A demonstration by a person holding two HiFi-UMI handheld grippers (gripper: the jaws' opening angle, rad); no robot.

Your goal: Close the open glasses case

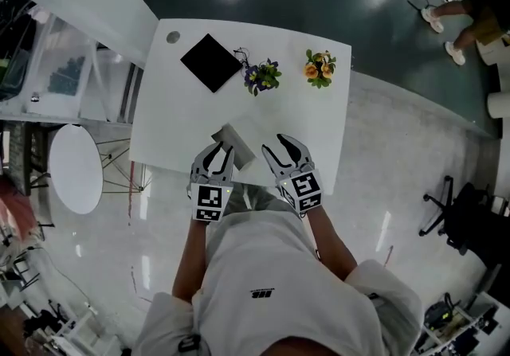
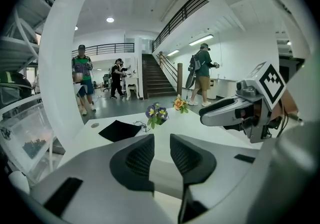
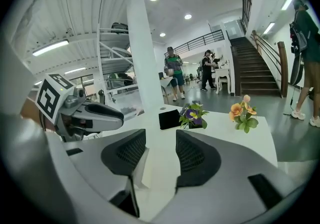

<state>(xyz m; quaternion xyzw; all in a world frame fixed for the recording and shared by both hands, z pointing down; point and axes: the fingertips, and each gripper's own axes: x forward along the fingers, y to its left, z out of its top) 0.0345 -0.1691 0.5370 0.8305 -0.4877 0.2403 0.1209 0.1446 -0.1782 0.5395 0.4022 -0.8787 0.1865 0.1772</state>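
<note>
My left gripper (image 1: 217,152) and right gripper (image 1: 279,147), both empty with jaws narrowly parted, flanked the glasses case (image 1: 236,142) by the table (image 1: 319,123) edge; I judged a clumsy push could slide it off.

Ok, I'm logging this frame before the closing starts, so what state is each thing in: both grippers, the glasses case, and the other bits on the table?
left gripper: jaws apart, nothing between them.
right gripper: jaws apart, nothing between them.
glasses case: open, lid looks raised, not gripped.
black square: lying flat.
purple flowers: standing upright.
orange flowers: standing upright.
</note>
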